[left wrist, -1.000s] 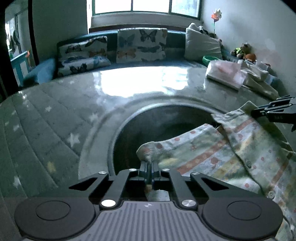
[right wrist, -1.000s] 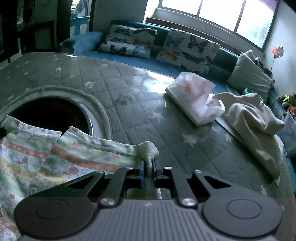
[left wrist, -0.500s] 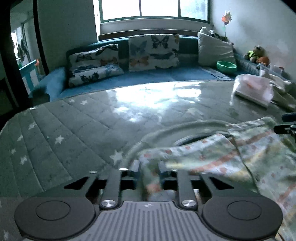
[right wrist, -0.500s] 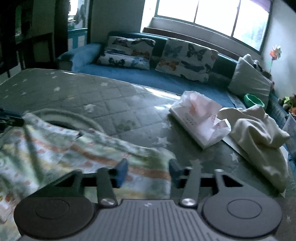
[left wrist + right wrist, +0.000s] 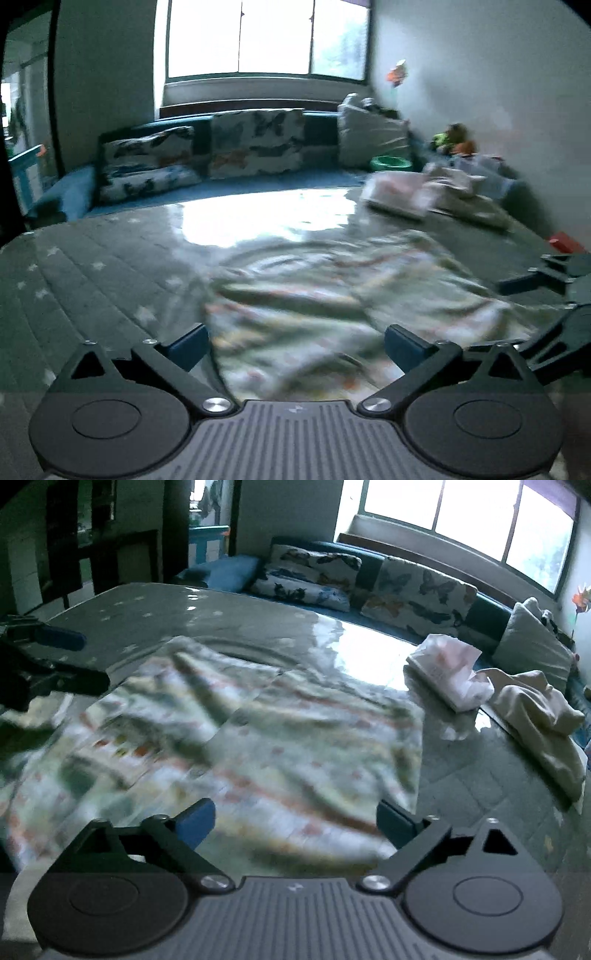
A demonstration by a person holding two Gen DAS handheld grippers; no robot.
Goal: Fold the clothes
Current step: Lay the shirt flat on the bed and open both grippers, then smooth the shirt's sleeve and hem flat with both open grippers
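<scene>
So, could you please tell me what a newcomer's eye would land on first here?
Probably the patterned garment, spread rumpled across the star-quilted mat right in front of both cameras. Next, the left claw and right claw, whose jaws have just been opening, stand wide above it, gripping nothing. Butterfly cushions line the sofa under the window.

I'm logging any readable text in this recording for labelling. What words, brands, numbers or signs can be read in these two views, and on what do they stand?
None can be read.
Left gripper body: a small pale mark at the top of the ribbed part, a logo and not letters.
Right gripper body: the same small mark, no letters.
Pink-and-white packet on the quilted mat: faint marks on its side, too blurred to read.
</scene>
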